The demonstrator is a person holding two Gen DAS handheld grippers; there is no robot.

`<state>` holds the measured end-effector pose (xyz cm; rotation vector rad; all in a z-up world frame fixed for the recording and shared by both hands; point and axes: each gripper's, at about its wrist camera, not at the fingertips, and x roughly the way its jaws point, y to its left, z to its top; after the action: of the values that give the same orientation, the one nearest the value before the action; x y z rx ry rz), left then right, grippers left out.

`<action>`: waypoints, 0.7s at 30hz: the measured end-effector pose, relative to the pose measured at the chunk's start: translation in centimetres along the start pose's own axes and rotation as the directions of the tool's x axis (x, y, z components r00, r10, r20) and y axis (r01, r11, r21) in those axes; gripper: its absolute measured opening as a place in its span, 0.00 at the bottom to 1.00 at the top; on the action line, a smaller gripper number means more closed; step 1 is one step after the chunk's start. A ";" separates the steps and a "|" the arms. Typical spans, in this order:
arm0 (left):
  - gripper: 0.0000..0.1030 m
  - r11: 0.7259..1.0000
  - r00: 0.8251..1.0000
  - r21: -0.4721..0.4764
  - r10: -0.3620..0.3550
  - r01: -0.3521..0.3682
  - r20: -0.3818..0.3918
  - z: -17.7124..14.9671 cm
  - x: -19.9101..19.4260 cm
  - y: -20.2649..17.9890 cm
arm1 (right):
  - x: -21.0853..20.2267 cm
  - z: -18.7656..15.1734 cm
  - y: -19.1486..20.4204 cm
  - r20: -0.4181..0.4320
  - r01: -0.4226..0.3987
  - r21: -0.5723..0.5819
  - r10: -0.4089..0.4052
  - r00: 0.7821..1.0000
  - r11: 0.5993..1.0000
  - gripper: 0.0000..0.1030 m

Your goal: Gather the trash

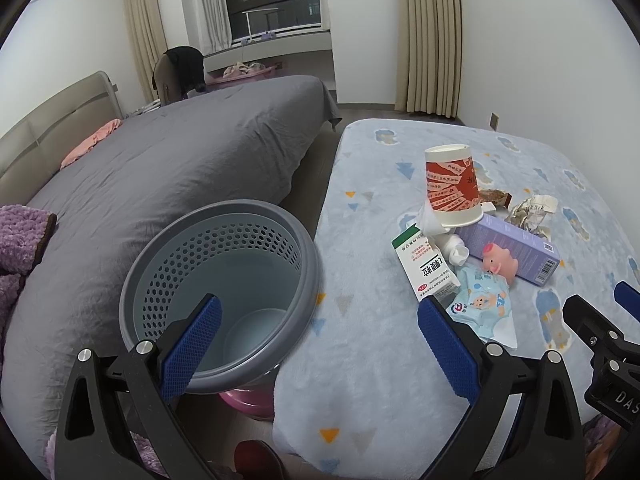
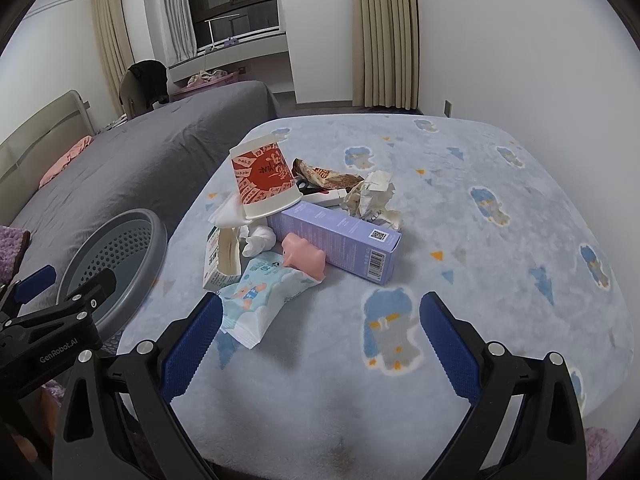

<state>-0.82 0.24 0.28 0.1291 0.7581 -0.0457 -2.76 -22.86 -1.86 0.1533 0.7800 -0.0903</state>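
A pile of trash lies on a table covered by a light blue blanket (image 2: 480, 240): an upturned red and white paper cup (image 2: 264, 182), a purple box (image 2: 340, 242), a pink pig toy (image 2: 304, 258), a blue snack packet (image 2: 256, 300), a green and white box (image 1: 424, 266), white tissue (image 2: 256, 236), crumpled paper (image 2: 374, 200) and a brown wrapper (image 2: 324, 174). A grey perforated bin (image 1: 220, 292) stands left of the table. My left gripper (image 1: 320, 344) is open and empty over the bin's near rim. My right gripper (image 2: 320, 344) is open and empty, just short of the packet.
A bed with a grey cover (image 1: 168, 184) runs along the left, close behind the bin. A purple blanket (image 1: 20, 240) lies at its near end. A pink basin (image 1: 248, 400) sits under the bin. Curtains (image 1: 432, 36) and white walls stand behind the table.
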 end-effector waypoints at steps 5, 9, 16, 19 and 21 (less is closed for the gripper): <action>0.94 1.000 1.000 -0.001 0.000 0.000 0.000 0.0 0.0 0.0 | -0.1 0.0 0.0 0.001 0.000 0.001 0.000 1.000 1.000 0.92; 0.94 1.000 1.000 -0.001 0.000 0.000 -0.001 0.0 0.1 0.2 | -0.1 0.0 0.0 0.002 0.000 0.001 0.000 1.000 1.000 0.92; 0.94 1.000 1.000 0.001 0.001 -0.001 0.001 -0.1 0.0 -0.1 | -0.1 0.0 0.0 0.002 -0.001 0.001 0.001 1.000 1.000 0.92; 0.94 1.000 1.000 0.001 0.001 -0.001 0.001 -0.1 0.0 -0.1 | -0.1 0.0 0.0 0.003 -0.001 0.001 0.001 1.000 1.000 0.92; 0.94 1.000 1.000 0.001 0.001 -0.001 0.001 -0.1 0.0 -0.1 | -0.1 0.0 0.0 0.003 -0.001 0.001 0.001 1.000 1.000 0.92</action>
<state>-0.91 0.16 0.23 0.1308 0.7572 -0.0449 -2.85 -22.87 -1.78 0.1548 0.7767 -0.0897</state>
